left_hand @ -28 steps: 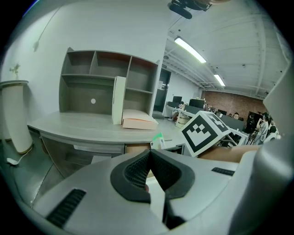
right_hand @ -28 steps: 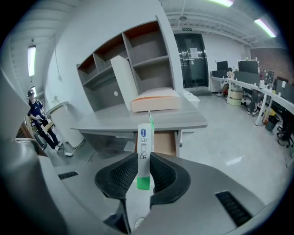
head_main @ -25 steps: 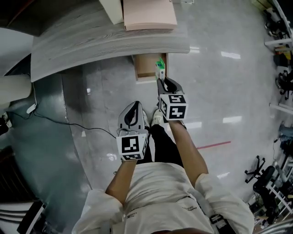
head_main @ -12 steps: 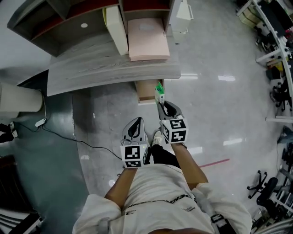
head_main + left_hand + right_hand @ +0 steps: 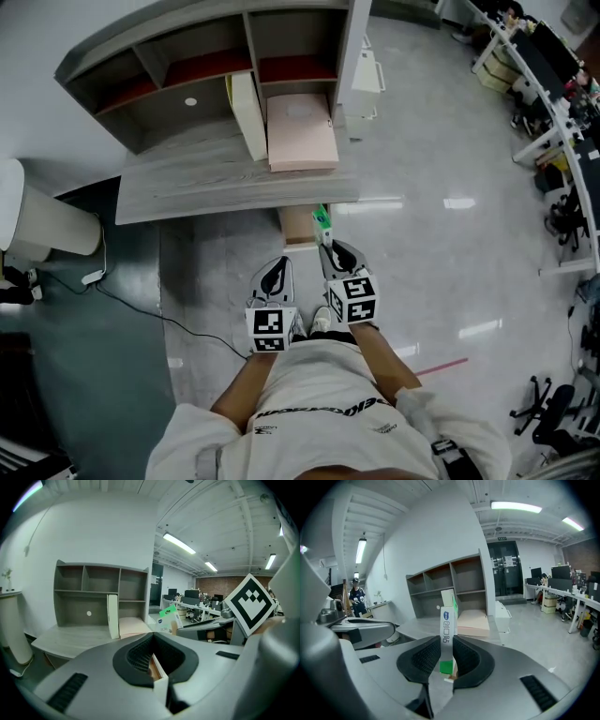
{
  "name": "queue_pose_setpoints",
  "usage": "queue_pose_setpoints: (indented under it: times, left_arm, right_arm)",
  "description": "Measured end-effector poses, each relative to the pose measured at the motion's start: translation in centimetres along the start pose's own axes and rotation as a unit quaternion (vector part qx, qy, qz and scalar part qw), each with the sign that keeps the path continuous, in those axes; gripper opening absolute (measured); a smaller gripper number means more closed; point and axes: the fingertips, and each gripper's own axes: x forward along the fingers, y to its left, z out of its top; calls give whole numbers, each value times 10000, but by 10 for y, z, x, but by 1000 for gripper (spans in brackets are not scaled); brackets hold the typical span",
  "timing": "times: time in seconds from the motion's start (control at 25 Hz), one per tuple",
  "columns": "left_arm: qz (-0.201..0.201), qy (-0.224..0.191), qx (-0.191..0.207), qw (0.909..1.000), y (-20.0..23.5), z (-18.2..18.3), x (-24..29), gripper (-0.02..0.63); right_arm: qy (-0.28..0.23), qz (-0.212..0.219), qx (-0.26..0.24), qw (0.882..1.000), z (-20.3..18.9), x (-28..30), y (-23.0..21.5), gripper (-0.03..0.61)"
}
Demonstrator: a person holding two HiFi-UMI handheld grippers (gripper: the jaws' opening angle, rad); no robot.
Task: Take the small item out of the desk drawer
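Small box (image 5: 446, 634) — clamped upright between the right gripper (image 5: 445, 662) fingers, above the open drawer's (image 5: 298, 228) right edge. Left gripper (image 5: 152, 660) fingers slightly apart, empty. Removal apparently done — only setting down remains.

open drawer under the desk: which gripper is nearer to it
Right. The right gripper, shut on the small box, sits just in front of the drawer at its right corner; the left gripper hangs further back towards the person.

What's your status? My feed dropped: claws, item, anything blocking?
Right claw shut on small box, held up by the open drawer. Left claw open, empty. Nothing seen in the way.
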Motion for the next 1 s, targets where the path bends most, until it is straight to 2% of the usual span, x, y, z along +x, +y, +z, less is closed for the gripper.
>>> queue_pose_setpoints:
  times: [0.44,1.0]
  left_arm:
    - [-4,-431,166,9989,-5,59,-15,15]
    - [8,-737,329,9967,-4,85,-22,15]
  right_arm:
    - [-514,150,-93,9985,51,-38,11,107]
    - [-796,145,-138,9966,73,-54,15,107]
